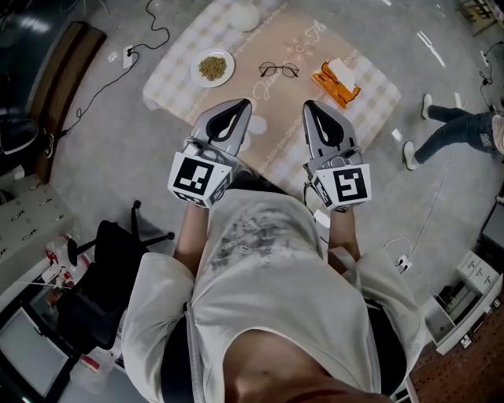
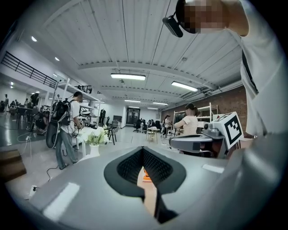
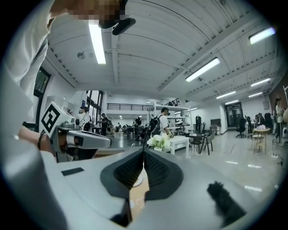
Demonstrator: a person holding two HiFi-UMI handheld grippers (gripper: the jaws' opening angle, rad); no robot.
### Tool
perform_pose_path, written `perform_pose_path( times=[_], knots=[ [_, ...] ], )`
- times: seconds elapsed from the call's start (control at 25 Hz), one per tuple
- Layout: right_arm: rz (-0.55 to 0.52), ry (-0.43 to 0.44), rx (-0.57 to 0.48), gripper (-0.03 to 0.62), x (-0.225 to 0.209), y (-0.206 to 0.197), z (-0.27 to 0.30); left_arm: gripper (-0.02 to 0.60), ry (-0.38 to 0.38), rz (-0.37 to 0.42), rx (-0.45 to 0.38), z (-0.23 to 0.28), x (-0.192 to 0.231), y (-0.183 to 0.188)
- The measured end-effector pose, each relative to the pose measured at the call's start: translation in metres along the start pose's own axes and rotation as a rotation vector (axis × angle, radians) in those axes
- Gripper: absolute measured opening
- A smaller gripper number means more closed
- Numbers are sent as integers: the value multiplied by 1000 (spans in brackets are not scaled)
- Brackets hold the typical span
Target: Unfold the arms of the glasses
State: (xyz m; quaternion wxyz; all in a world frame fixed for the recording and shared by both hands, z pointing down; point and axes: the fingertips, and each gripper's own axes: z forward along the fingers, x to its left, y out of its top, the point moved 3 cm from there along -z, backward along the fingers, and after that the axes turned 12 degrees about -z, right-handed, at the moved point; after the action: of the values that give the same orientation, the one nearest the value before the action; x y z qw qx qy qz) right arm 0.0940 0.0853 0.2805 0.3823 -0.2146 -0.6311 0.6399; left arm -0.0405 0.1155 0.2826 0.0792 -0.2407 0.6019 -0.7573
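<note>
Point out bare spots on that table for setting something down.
Bare cloth lies on the table between the glasses and the left tongs and right tongs. The corner beside the plate, toward the left tongs, is free too. Crowded: the row of plate, glasses and orange pack, with a white object behind.

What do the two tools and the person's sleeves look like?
The left tool and right tool are grey tapered shells with black ribbed pads. Each carries a cube with black-and-white square markers. The sleeves are short and off-white.
</note>
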Motion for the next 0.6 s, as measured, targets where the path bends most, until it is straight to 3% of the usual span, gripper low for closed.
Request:
perform_pose_path(
  times=[0.6],
  knots=[
    [43,-96,85,17,-19,-33,39,9,-115,-28,66,53,37,-14]
  ],
)
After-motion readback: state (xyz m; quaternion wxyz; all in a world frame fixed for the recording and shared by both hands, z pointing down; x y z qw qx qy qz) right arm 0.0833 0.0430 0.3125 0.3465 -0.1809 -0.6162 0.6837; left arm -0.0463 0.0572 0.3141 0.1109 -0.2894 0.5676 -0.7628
